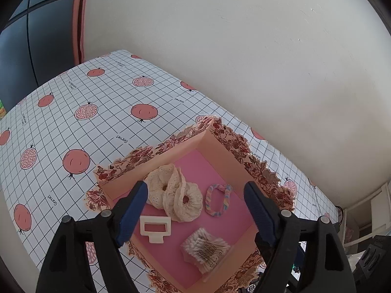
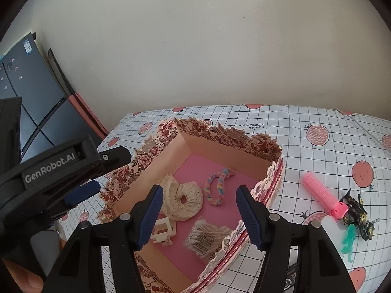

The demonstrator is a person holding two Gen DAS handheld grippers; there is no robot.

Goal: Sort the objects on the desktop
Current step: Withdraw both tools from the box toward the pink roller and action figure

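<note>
From the left wrist view, the left gripper (image 1: 196, 195) hangs over an open box (image 1: 227, 151) with flower-printed walls and a pink floor. Its two blue-padded fingers (image 1: 133, 210) stand wide apart and clamp nothing. Between them, down on the box floor, lie two cream lace scrunchies (image 1: 174, 195), one overlapping the other, and a pastel braided hair tie (image 1: 218, 200) just to their right. Nearer the camera lie a cream hair claw clip (image 1: 155, 228) beside the left finger and a packet of cotton swabs (image 1: 206, 249). The box sits on a tablecloth (image 1: 97, 127) with a grid and pomegranate print, close to a pale wall.

From the right wrist view, the right gripper (image 2: 198, 195) also points down into the same box (image 2: 220, 151), fingers (image 2: 150, 216) apart and empty. The scrunchies (image 2: 183, 201) and hair tie (image 2: 216, 189) lie between them, apart from the pads; the claw clip (image 2: 163, 232) and swab packet (image 2: 207, 238) lie lower in the picture. The other gripper's black body enters from the left edge, over the box's left wall. On the cloth to the right of the box lie a pink hair roller (image 2: 323, 195), a dark gold-flecked wrapper (image 2: 358, 213), and what seems to be a small green figurine (image 2: 349, 243), partly hidden behind the gripper frame.
</note>
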